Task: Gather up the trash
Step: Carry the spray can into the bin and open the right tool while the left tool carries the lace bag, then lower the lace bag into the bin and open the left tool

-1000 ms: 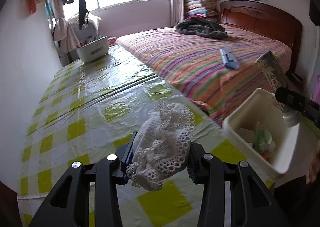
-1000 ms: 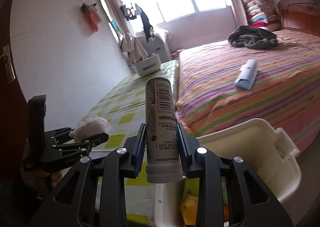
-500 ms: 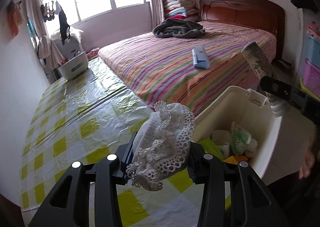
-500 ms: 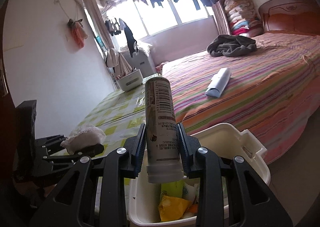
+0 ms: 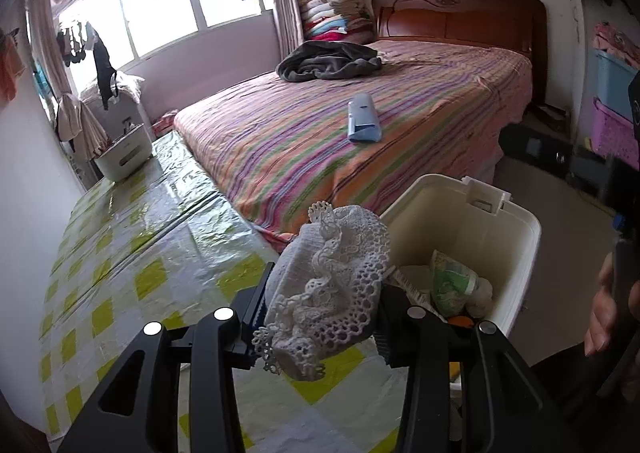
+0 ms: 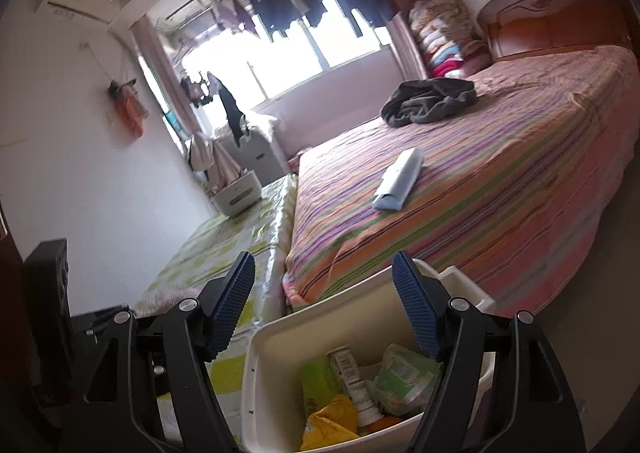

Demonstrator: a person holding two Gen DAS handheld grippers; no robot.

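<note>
While the left gripper [image 5: 324, 317] clenches the lace cloth [image 5: 328, 289], the white bin [image 5: 524, 253] lies just to its right; the right gripper [image 6: 324, 309], jaws just opened and empty, hovers over it, likely nearer.

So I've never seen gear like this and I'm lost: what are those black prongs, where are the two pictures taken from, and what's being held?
The prongs are two handheld grippers a person carries, each with a camera looking along its fingers. The left view shows the left gripper clamped on a white lace cloth, over the checked tablecloth beside the white bin. The right view shows the right gripper above that bin; its jaws have just been opening, nothing between them, and a barcoded tube lies among the trash inside.
</note>
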